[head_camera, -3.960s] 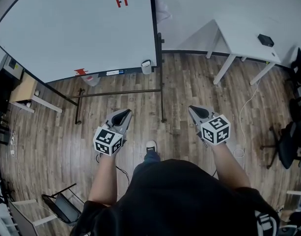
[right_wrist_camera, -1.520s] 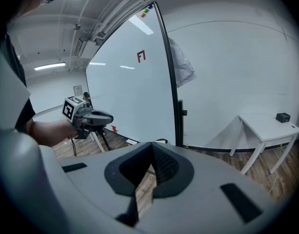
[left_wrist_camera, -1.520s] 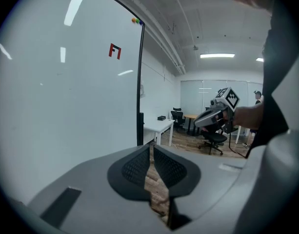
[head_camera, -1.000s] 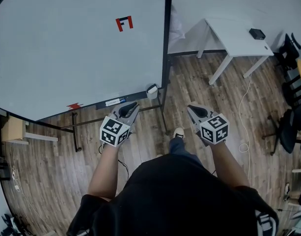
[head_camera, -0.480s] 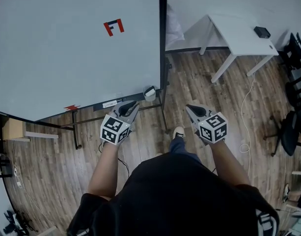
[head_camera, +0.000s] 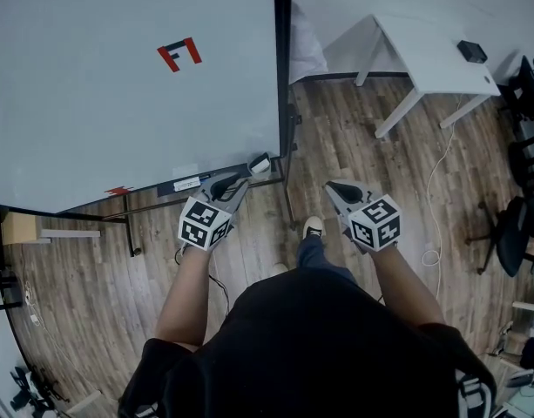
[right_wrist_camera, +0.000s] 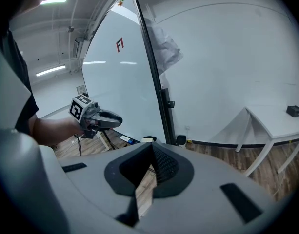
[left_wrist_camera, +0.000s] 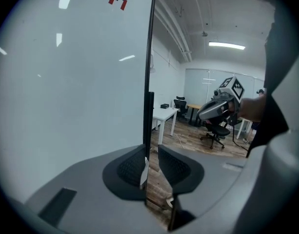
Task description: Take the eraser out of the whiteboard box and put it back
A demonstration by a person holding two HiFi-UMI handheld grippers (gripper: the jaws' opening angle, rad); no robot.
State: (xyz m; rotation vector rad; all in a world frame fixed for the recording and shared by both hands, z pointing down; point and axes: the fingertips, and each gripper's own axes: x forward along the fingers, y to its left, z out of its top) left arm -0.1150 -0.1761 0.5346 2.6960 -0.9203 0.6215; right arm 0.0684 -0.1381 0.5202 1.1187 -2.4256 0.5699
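A small white whiteboard box (head_camera: 260,163) hangs at the right end of the whiteboard's tray (head_camera: 162,190); the eraser itself does not show. My left gripper (head_camera: 242,181) points at the box from just in front of it. Its jaws have just been opening and stand a little apart with nothing between them. Through the gap of the left gripper (left_wrist_camera: 151,147) a sliver of the white box (left_wrist_camera: 145,172) shows beside the board's dark frame. My right gripper (head_camera: 329,185) hovers over the floor to the right of the frame, jaws shut and empty. From the right gripper (right_wrist_camera: 151,145), the box (right_wrist_camera: 148,139) sits ahead.
The big whiteboard (head_camera: 118,85) fills the left, with a red-and-black mark (head_camera: 179,55) and a dark frame post (head_camera: 282,68). A white table (head_camera: 432,55) with a small black object stands at the back right. Office chairs (head_camera: 510,233) and a cable (head_camera: 436,190) are at the right.
The person has stepped closer to the whiteboard. Both grippers have come forward and down, and the left one now sits just short of the white box.
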